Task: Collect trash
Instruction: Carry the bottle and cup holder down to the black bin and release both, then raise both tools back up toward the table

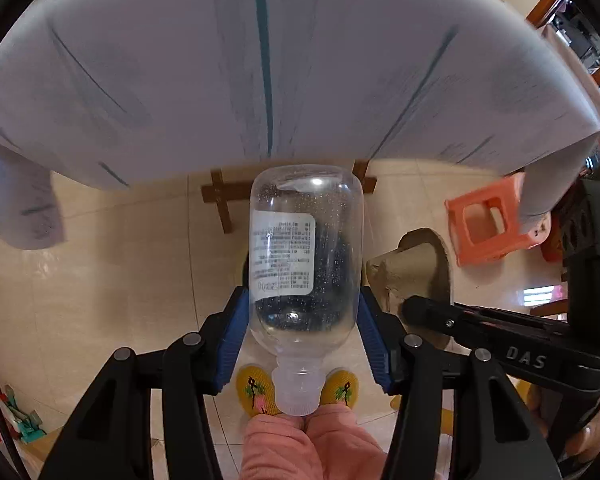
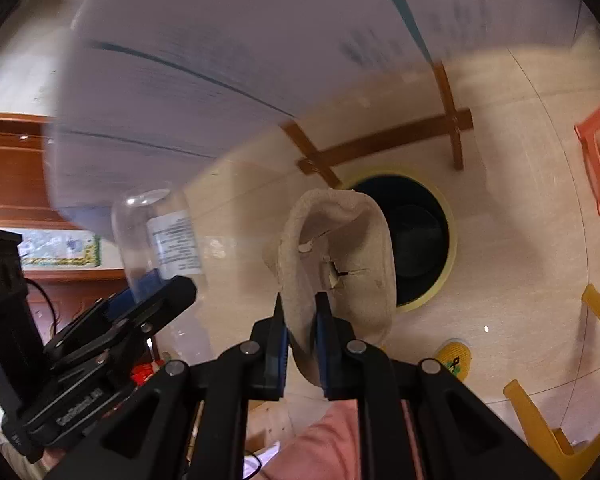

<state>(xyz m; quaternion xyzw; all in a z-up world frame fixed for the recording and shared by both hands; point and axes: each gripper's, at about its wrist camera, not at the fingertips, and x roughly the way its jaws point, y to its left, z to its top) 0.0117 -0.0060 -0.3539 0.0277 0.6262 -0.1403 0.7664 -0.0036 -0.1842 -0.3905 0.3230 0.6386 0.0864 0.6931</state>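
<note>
Beige tiled floor (image 2: 520, 220) carries black yellow-rimmed bin (image 2: 416, 240), orange stool (image 1: 488, 220), wooden table legs (image 2: 384, 140)

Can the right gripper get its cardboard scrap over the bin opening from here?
Probably yes. The right gripper is shut on the cardboard scrap, and the bin sits open on the floor just beyond it, with nothing between them. The left gripper with its bottle is off to one side.

Black hand-held gripper (image 1: 302, 320), blue pads (image 1: 230, 336), pink trousers (image 1: 312, 448)

Jaws pinch cardboard piece (image 2: 340, 256) — above bin (image 2: 448, 216).
</note>
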